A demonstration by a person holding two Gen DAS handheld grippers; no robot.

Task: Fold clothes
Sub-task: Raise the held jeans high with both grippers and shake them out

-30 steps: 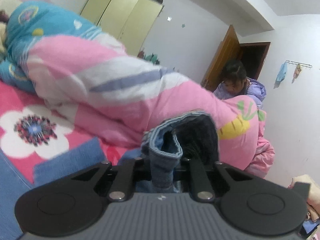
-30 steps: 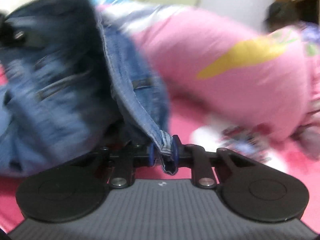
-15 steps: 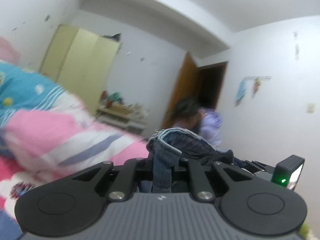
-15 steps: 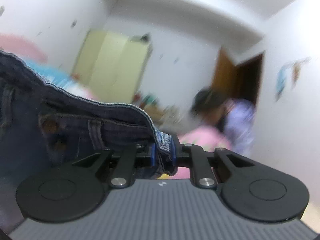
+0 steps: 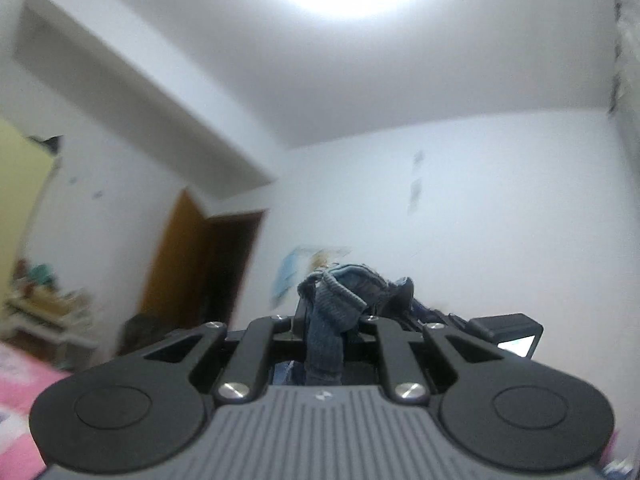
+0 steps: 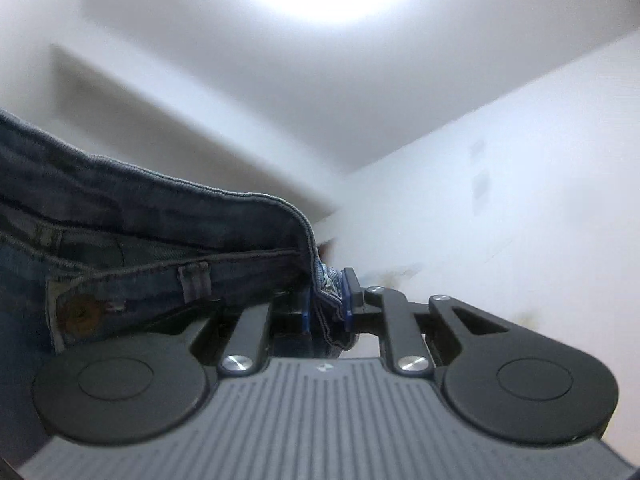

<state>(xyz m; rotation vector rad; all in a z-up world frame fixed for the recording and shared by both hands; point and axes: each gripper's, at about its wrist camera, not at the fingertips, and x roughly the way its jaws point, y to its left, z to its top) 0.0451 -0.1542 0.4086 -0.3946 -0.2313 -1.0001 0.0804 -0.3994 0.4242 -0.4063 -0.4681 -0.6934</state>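
While tilted ceilingward, left gripper (image 5: 325, 326) and right gripper (image 6: 326, 300) each pinch blue denim jeans (image 6: 140, 240) waistband between closed jaws.

Open air ahead of and above both tools — nothing but white ceiling (image 5: 400, 80) and wall (image 5: 500, 220) in front. In the left wrist view, bunched jeans (image 5: 344, 292) rising between the fingers of the left tool (image 5: 326, 320), blocking the way straight ahead; the other tool (image 5: 508, 332) close beyond on the right. Low on the left, a strip of pink bedding (image 5: 24, 396), a cluttered stand (image 5: 44, 312) and an open brown door (image 5: 180, 264) behind. In the right wrist view, taut denim waistband (image 6: 140, 248) filling the left half beside the right tool (image 6: 326, 304) — free room only to the right, toward bare wall.
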